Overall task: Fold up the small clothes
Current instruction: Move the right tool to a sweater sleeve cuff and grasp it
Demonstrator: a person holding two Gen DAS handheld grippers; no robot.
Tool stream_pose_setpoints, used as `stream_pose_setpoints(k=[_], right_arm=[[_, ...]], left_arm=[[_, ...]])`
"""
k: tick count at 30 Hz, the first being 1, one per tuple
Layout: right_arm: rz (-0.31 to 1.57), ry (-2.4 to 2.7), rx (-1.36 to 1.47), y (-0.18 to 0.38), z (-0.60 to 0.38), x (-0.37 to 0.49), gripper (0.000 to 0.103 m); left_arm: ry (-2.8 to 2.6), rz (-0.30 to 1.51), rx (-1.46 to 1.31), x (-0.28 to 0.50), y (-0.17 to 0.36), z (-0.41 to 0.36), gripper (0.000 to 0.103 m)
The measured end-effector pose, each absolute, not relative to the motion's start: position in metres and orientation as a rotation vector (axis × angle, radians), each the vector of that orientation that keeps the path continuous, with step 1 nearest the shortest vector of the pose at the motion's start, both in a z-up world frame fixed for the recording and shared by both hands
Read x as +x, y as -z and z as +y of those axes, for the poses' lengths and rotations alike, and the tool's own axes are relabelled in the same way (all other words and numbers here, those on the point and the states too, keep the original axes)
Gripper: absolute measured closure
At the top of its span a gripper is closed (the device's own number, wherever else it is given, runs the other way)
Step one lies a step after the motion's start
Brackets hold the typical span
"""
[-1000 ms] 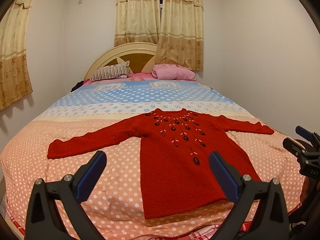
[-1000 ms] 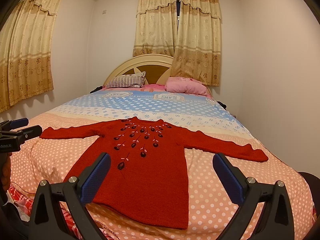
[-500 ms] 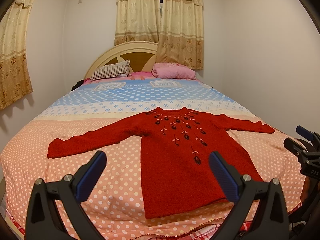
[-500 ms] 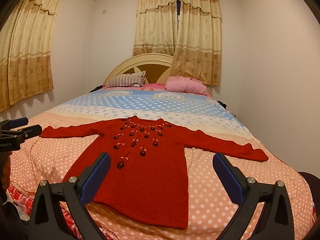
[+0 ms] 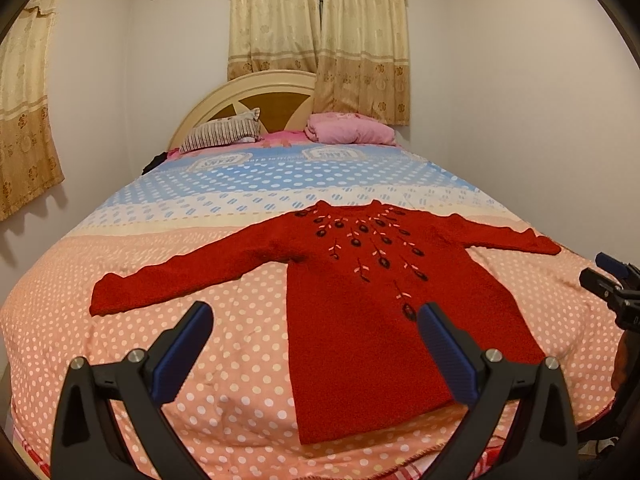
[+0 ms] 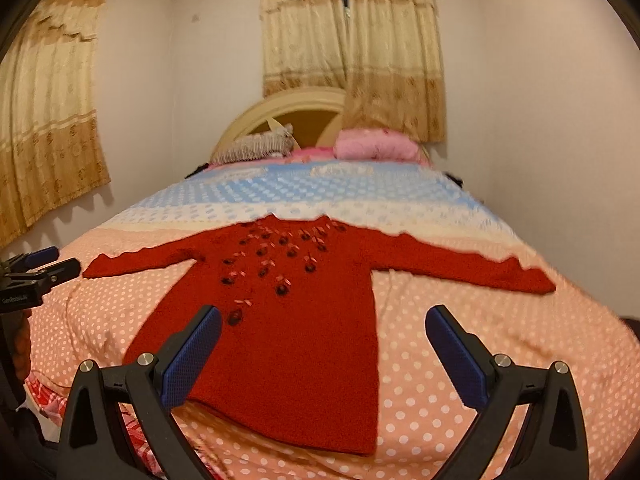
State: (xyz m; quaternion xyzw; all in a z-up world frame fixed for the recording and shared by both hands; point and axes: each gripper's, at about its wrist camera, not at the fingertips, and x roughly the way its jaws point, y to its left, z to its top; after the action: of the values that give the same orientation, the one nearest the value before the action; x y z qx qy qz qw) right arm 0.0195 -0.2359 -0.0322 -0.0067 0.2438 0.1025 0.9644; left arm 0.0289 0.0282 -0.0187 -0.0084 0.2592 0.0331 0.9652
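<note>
Polka-dot bed (image 5: 248,344), red sweater (image 5: 360,312) spread flat, seemingly two pillows (image 5: 224,136)

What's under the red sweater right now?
The red sweater lies spread flat, sleeves out, directly on the polka-dot bedspread. Only bedspread shows around its edges; anything beneath the body is covered, though no bulge shows. Both grippers hover open, touching nothing.

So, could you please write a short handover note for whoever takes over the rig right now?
Left claw: open, empty, above the near bed edge.
Right claw: open, empty, likewise.
Red sweater: flat on the polka-dot bedspread, front up, both sleeves spread wide, hem nearest you.
Done: sweater laid out.
Left: all folding, sleeves in first, then the body; the right wrist view is blurred.
</note>
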Motion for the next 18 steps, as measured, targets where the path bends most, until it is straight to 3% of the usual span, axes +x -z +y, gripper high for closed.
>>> stream_pose_setpoints(k=[18], right_arm=[[0.696,0.07,0.392,0.068,-0.429,0.138,0.001]], left_arm=[[-0.069,0.615,0.036,0.144,0.047,0.026,0.0]])
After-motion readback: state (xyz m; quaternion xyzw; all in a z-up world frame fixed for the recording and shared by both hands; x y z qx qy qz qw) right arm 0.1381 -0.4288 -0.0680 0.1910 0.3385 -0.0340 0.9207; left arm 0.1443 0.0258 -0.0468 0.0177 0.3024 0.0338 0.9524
